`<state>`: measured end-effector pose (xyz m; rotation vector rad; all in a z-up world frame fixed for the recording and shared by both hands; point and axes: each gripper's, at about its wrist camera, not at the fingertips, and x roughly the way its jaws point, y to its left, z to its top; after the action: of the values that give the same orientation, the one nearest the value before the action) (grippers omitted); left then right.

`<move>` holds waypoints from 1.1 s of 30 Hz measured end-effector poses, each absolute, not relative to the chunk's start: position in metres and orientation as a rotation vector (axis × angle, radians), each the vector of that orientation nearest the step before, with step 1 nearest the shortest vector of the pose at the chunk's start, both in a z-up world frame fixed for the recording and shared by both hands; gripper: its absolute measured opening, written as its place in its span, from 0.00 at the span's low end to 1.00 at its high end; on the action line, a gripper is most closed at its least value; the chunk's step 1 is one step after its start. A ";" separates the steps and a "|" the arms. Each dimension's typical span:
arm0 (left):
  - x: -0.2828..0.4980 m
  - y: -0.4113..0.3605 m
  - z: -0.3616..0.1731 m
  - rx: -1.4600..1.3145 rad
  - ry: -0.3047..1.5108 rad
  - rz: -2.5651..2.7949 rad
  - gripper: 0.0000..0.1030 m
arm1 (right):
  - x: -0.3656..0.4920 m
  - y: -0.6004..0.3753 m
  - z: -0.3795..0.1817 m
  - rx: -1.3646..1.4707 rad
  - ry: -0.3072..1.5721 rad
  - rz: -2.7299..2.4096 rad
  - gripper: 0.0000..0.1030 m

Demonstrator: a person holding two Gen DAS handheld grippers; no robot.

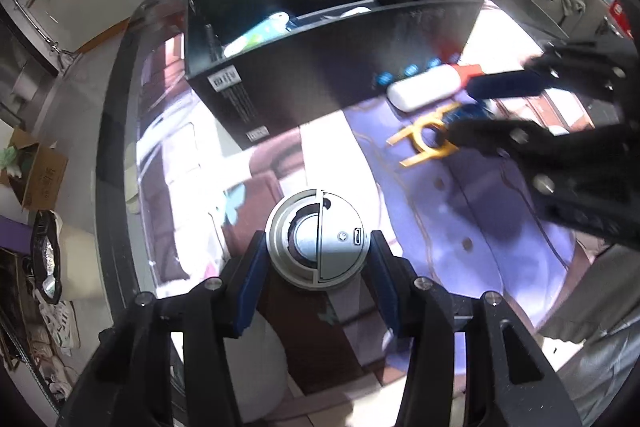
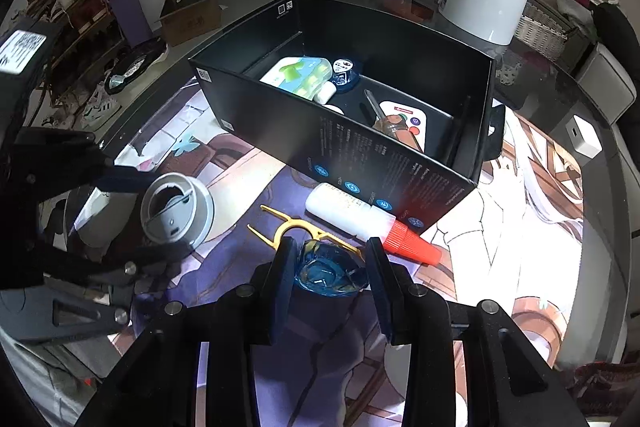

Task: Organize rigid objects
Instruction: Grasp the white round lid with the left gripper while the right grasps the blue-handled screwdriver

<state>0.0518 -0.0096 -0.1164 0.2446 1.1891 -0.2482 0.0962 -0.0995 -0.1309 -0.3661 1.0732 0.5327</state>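
- The step in hand looks like picking loose items off the table (image 2: 532, 227) to put them in the black box (image 2: 280, 131), which already holds a green pack, a small round tin and a remote-like piece.
- Left tongs (image 1: 318, 251) stand either side of the grey round device (image 1: 318, 239), in front of the box's near wall. The pads look right at its flanks; I cannot tell whether they press it yet, and it sits on the table.
- Right tongs (image 2: 331, 267) are narrowed around the blue glassy piece (image 2: 331, 271), which fills the gap between the pads, so I judge it gripped. It sits just before the box's front wall.
- Lying between that piece and the box: a yellow forked clip (image 2: 292, 227) and a white bottle with a red cap (image 2: 372, 219), both untouched.
- Next move, as I judge it: lift each item clear above the box rim, carry it over the near wall, and let go into a free spot without knocking the contents.
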 end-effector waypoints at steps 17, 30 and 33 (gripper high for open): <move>0.053 -0.023 -0.122 0.266 1.176 -0.273 0.48 | 0.084 -0.121 -0.130 -0.344 1.093 0.556 0.34; 0.055 -0.023 -0.122 0.260 1.180 -0.276 0.48 | 0.079 -0.131 -0.126 -0.325 1.110 0.575 0.35; 0.055 -0.024 -0.122 0.262 1.177 -0.277 0.48 | 0.080 -0.131 -0.126 -0.328 1.108 0.576 0.35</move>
<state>0.0548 -0.0235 -0.1218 0.2619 1.1766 -0.2773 0.0801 -0.1315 -0.1263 -0.3277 1.1082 0.5755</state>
